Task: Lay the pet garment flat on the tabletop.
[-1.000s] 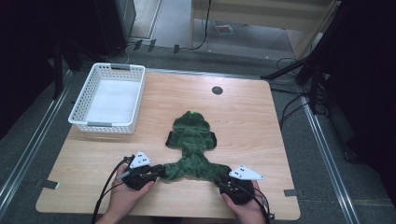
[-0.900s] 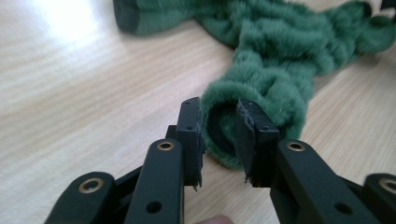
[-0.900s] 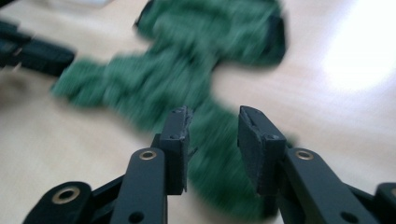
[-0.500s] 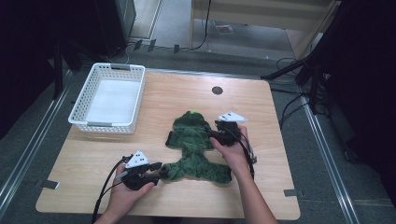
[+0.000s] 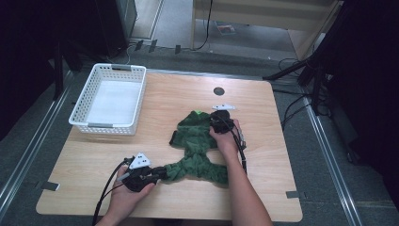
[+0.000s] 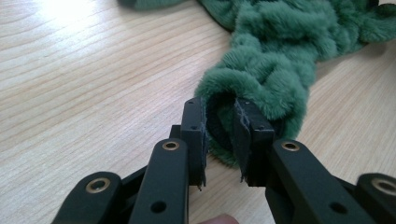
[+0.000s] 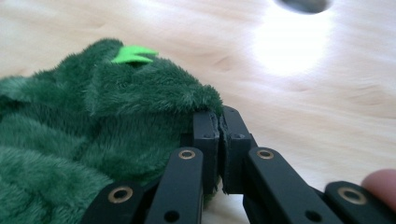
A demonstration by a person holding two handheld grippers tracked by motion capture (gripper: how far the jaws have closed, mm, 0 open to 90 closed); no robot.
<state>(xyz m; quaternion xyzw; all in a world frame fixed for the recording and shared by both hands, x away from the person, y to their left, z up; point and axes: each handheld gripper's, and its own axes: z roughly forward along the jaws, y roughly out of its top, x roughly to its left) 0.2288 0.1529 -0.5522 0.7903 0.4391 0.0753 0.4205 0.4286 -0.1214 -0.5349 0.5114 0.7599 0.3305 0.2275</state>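
Light wood-grain desk [image 5: 263, 117] with rounded corners, a small dark round hole [image 5: 219, 91] set in its far middle. White plastic lattice basket [image 5: 80, 114] sits on the far left part of the desk, rectangular, its floor pale. Dark green fuzzy plush garment [image 5: 195, 146] lies crumpled on the desk's near centre, well apart from the basket; one bunched strip of it runs toward the near left, a broader part lies toward the far side and carries a small bright green tab [image 7: 133, 53] near its top edge. Left hand [image 5: 124, 195] comes in at the near edge holding the left gripper [image 5: 157, 175], grey three-cornered plate on top, black cable trailing toward the near left. In the left gripper view its jaws stand a little apart with the rolled end of the plush strip [image 6: 254, 93] pinched between them, low over the desk. Right hand [image 5: 227, 141] reaches across the garment with the right gripper [image 5: 217, 123] at the far right edge of the plush. In the right gripper view its jaws are pressed together just beside the fuzzy edge; whether any fabric is caught between them cannot be told. One fingertip [image 7: 380, 184] shows at that view's lower right.
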